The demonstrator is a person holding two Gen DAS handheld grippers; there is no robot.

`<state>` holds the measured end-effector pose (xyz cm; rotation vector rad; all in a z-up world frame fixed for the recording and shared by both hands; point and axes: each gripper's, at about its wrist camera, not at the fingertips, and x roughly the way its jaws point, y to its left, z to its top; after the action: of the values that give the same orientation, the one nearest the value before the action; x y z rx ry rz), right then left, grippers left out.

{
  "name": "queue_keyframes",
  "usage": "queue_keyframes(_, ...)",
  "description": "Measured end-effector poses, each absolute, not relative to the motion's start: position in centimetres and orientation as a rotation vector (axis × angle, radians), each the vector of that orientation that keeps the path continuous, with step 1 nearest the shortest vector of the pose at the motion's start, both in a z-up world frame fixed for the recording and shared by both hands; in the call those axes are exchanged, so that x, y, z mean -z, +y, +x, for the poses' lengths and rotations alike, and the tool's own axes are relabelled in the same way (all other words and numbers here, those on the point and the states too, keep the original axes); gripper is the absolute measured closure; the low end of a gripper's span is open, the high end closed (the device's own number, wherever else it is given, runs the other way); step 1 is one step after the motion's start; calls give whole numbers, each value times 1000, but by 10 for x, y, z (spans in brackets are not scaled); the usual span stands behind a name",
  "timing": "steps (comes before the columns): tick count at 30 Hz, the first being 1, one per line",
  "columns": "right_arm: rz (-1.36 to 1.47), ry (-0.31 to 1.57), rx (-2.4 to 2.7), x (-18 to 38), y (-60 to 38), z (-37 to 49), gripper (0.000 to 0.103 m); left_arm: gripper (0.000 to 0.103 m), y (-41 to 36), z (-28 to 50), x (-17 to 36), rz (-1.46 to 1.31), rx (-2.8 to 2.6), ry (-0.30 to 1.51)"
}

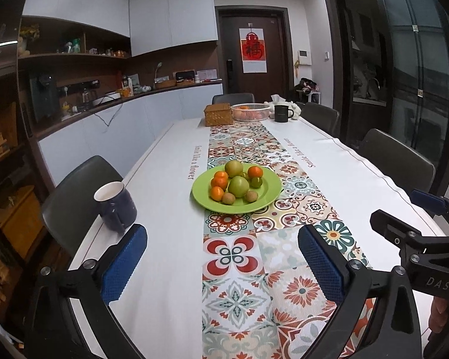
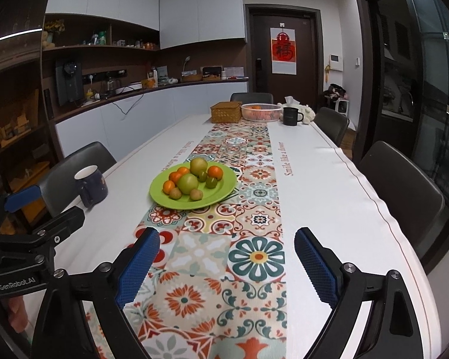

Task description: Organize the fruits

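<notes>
Both tongs, left [image 1: 223, 264] and right [image 2: 227, 264], gape empty; the plate's [image 1: 266, 199] round, smooth fruits [image 1: 235, 184] likely roll, so grip each across its middle.

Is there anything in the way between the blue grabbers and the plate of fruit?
Nothing visible. Only bare patterned table runner lies between each open tool and the green plate of fruit. The dark blue mug stands off to the left, beside the plate.

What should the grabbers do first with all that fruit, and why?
Probably move the right hand-held gripper forward to the green plate and take a small orange at its near edge. Both the right and the left hand-held gripper are open, empty and short of the plate.
</notes>
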<state>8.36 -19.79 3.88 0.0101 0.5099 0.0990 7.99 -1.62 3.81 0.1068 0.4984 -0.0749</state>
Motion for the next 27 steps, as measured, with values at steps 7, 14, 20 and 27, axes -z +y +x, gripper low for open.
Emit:
queue_keyframes(7, 14, 504, -100, -39, -197, 75, 11, 0, -16, 70, -38, 96, 75, 493)
queue_keyframes(14, 10, 515, -106, -35, -194, 71, 11, 0, -13, 68, -30, 88, 74, 521)
queue_keyframes(20, 1, 530, -111, -30, -191, 70, 11, 0, -11, 68, -25, 89, 69, 531)
queue_keyframes(27, -8, 541, -118, -28, -189, 70, 11, 0, -10, 67, -24, 88, 64, 533)
